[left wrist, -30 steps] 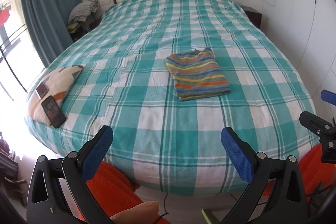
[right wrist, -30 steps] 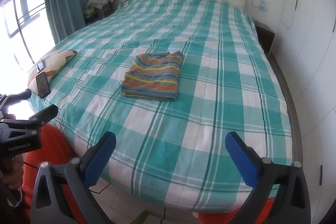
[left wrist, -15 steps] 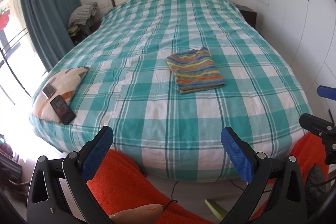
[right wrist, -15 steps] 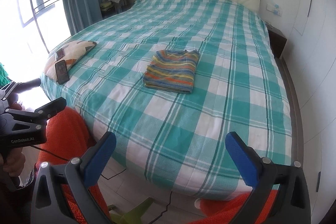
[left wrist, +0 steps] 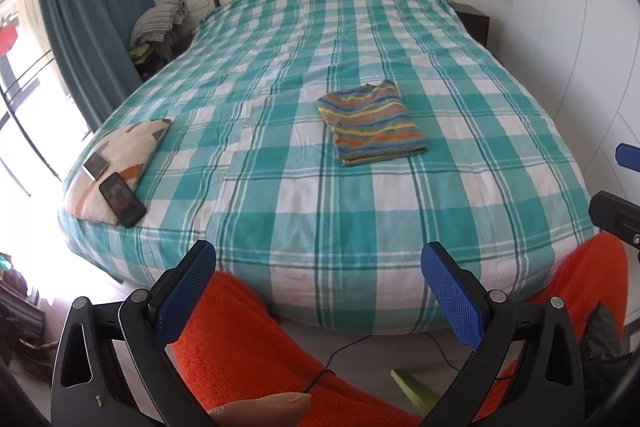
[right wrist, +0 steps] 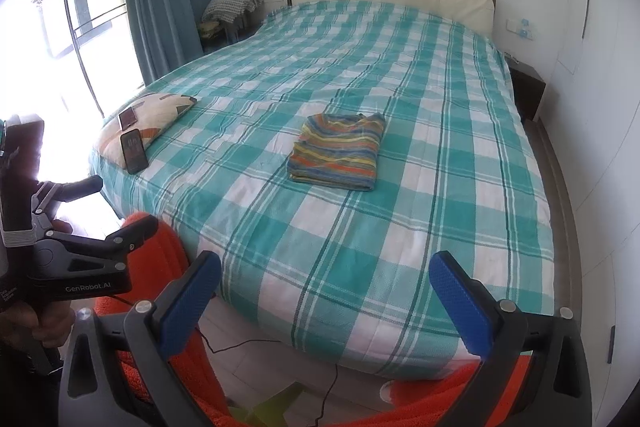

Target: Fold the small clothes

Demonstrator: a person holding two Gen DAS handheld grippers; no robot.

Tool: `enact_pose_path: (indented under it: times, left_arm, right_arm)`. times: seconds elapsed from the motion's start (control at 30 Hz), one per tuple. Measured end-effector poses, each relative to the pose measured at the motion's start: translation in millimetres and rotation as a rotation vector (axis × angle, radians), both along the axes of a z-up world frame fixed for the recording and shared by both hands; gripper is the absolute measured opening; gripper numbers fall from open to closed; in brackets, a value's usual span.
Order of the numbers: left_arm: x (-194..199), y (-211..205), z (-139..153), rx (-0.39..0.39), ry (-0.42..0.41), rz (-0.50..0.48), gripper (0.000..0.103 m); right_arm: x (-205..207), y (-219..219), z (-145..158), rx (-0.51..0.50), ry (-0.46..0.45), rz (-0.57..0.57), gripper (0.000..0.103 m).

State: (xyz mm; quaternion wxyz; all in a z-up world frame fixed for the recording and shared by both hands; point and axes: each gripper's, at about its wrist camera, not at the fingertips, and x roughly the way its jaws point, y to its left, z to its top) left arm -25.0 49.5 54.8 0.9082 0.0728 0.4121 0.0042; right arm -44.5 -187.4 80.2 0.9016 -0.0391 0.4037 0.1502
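Note:
A small striped garment (left wrist: 372, 125) lies folded into a neat rectangle in the middle of the bed; it also shows in the right wrist view (right wrist: 338, 153). My left gripper (left wrist: 318, 297) is open and empty, held off the foot of the bed, well short of the garment. My right gripper (right wrist: 324, 303) is open and empty, also back beyond the bed's near edge. The left gripper's body (right wrist: 72, 259) shows at the left of the right wrist view.
The bed (left wrist: 280, 187) has a teal and white checked cover. A patterned cushion (left wrist: 120, 155) with a phone (left wrist: 122, 199) and a small card lies at its left corner. Orange fabric (left wrist: 248, 347) is below the grippers. Curtain (left wrist: 92, 7), nightstands and wardrobe wall surround the bed.
Both grippers have pulled back from the bed, so the folded garment looks farther away and the floor shows. Both stay open and the garment has not moved.

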Motion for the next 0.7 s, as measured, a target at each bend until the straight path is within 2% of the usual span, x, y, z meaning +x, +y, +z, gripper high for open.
enact_pose_path:
  times: [0.17, 0.47, 0.57, 0.7]
  left_arm:
    - [0.9, 0.6, -0.5, 0.0, -0.002, 0.002, 0.103]
    - [3.5, -0.7, -1.5, -0.026, 0.01, -0.009, 0.103]
    - [1.7, -1.9, 0.4, -0.049, -0.001, -0.018, 0.103]
    - [-0.8, -3.3, 3.9, -0.038, -0.028, -0.015, 0.103]
  right_arm:
    - [5.5, -0.2, -9.8, 0.004, 0.025, -0.008, 0.103]
    - [8.6, -3.4, -10.7, -0.004, 0.017, -0.028, 0.103]
    - [8.9, -3.8, -11.3, -0.001, 0.019, -0.028, 0.103]
    - [9.0, -4.3, -11.3, -0.001, 0.019, -0.029, 0.103]
